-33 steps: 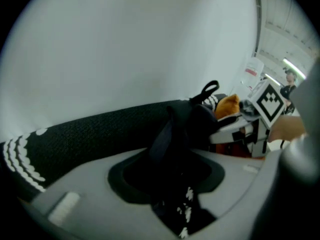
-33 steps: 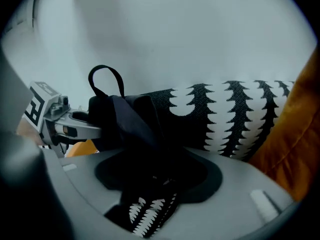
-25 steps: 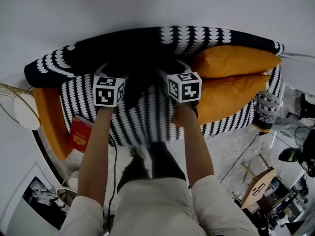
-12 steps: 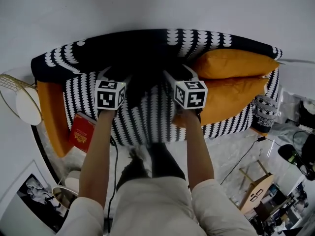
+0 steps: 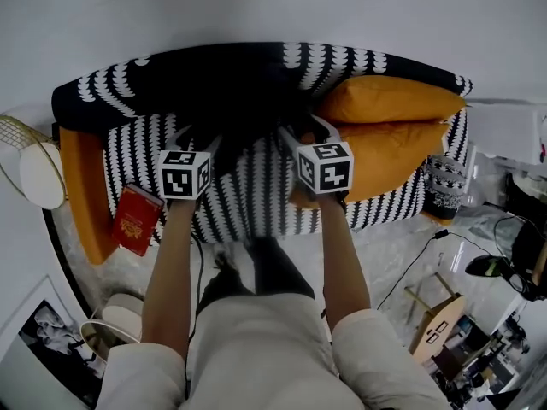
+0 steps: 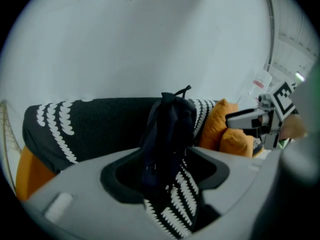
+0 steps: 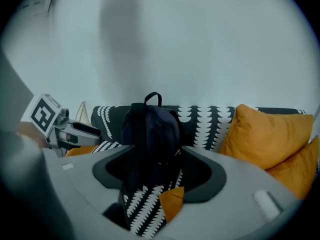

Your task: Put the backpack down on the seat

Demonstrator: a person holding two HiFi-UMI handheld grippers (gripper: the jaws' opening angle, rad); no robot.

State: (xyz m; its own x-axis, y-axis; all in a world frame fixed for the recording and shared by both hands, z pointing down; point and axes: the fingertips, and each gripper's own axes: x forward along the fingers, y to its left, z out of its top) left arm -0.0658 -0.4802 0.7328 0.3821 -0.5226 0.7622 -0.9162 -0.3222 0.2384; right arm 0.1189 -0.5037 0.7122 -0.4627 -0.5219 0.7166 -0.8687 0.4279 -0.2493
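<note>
Both grippers pulled back from the backpack [image 7: 150, 129] toward the person since a second ago; fingertips were at the bag then, clear of it now.

Near end: person's forearms [image 5: 167, 263] reach forward, one gripper in each hand.
Left gripper [image 5: 198, 137]: jaws have just been closing but stand apart, with nothing pressed between the pads. The backpack shows through the gap, beyond the tips.
Right gripper [image 5: 306, 128]: same. Jaws just closed a little, are wide apart and grip nothing, and the bag sits in line past them.

Next: sofa [image 5: 256, 199], black-and-white patterned seat, directly under and ahead of both grippers.
Red book [image 5: 135, 220] lies at the sofa's left end, at the edge of an orange cushion [image 5: 85, 186].
A corner of orange fabric [image 7: 172, 199] shows just under the right jaws.

Backpack: dark, upright on the seat at about mid-sofa, back against the backrest [image 5: 171, 84], top handle loop sticking up. Released, touching neither gripper.
Two orange pillows [image 5: 389, 101] are stacked to its right, leaning on the backrest, close to the bag. Contact can't be made out.

Far end: plain white wall [image 5: 273, 7] behind the sofa.
</note>
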